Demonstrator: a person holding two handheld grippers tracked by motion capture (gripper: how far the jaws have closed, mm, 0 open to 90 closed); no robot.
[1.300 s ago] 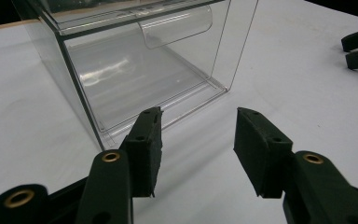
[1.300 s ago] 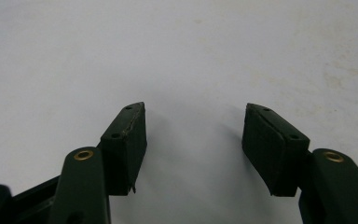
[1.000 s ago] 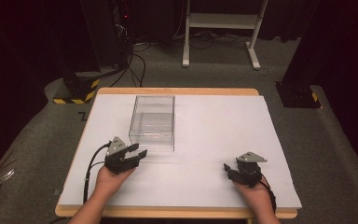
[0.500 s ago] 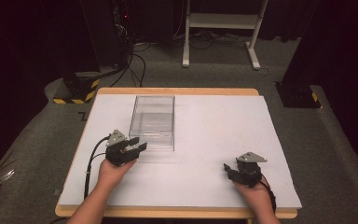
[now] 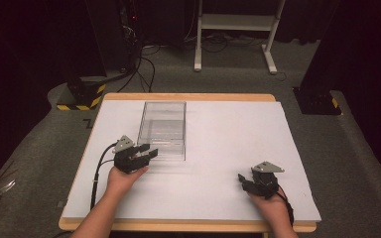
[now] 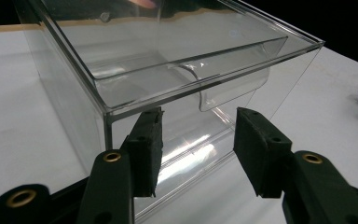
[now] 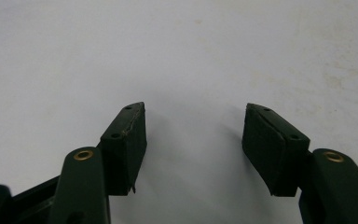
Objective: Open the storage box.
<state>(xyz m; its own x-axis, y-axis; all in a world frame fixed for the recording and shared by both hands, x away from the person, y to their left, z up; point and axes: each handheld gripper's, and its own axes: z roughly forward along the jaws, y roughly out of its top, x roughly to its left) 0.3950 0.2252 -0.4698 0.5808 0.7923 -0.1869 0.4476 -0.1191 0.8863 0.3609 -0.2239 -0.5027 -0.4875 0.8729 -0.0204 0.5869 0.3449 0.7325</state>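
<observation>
A: While the left gripper sits with its jaws wide apart at the clear box's near face, holding nothing, where is the box itself?

B: On the white table, nearer the far-left corner than the centre. The right gripper is also wide and empty, resting by the near-right edge, well apart from the box.

A: What might go wrong?

B: I'd guess the smooth plastic could slip between the pads, or the light box could slide toward the far edge if nudged.

A: Any writing?

B: None I can read on the box or the table
</observation>
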